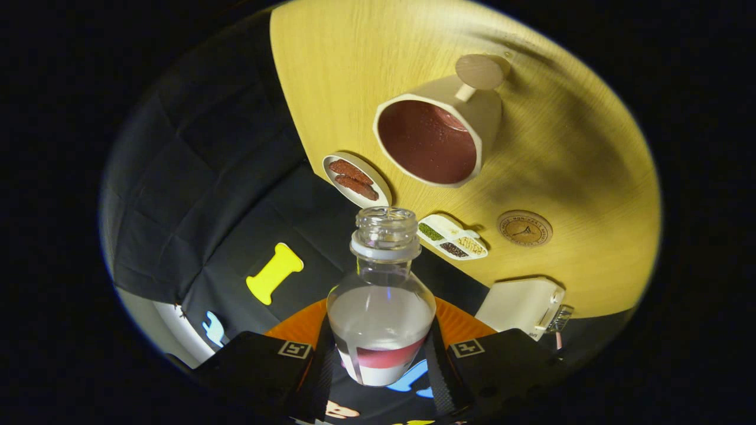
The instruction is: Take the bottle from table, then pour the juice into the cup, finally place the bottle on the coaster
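My gripper (381,354) is shut on a clear plastic bottle (381,307), one finger on each side of its body. The bottle is uncapped, has a white neck ring, and holds a little red juice at its bottom. The whole view is rolled, so the wooden table (567,147) stands tilted beyond the bottle. A beige cup (437,139) with a round-ended handle stands on it, beyond the bottle's mouth, with its inside red with juice. The round cork coaster (524,228) lies on the table to the right of the bottle's mouth, past a small tray.
A small oval plate (356,180) with two brown pieces sits by the table edge near the cup. A white divided tray (453,238) of seeds lies between the bottle's mouth and the coaster. A white box (522,307) with a cable plug sits near the right finger.
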{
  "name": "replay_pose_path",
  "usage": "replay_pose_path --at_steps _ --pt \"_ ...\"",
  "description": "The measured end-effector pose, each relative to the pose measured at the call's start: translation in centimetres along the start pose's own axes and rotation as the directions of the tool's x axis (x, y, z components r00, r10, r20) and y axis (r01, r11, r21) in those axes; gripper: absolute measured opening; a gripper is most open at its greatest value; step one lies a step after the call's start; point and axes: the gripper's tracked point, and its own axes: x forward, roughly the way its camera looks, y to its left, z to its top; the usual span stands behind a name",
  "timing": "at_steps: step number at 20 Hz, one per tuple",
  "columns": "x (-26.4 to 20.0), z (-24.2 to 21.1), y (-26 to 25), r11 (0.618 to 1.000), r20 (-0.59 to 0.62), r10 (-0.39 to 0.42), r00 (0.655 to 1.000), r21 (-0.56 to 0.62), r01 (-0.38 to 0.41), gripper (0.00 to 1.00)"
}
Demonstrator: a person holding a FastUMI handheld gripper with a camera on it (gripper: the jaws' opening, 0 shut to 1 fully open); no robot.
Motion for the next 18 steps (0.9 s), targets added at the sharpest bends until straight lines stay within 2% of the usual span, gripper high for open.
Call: replay_pose_path --at_steps 2,4,5,7,10,13,15,18 --pt "-0.6 -0.6 0.4 0.993 0.006 0.025 1.0 -0.116 -0.025 0.7" --pt "-1.5 -1.4 0.7 0.963 -0.004 0.056 0.998 -0.265 -0.055 0.7" --pt "-2.1 -1.8 0.9 0.935 -0.013 0.067 0.998 -0.349 -0.067 0.7" --pt "-2.9 -2.0 0.1 0.862 0.003 0.038 0.999 -0.506 -0.031 0.7" --pt "-4.5 -3.1 -0.4 0.687 -0.017 0.017 1.0 -0.726 -0.024 0.7" --pt "-5.9 -4.7 -0.9 0.503 -0.048 -0.008 0.999 -0.864 -0.037 0.7" --pt "-6.6 -5.9 -0.7 0.342 -0.073 -0.007 0.997 -0.938 -0.066 0.7" --pt "-7.4 -7.1 -1.7 0.071 -0.08 -0.042 0.996 -0.994 -0.077 0.7"
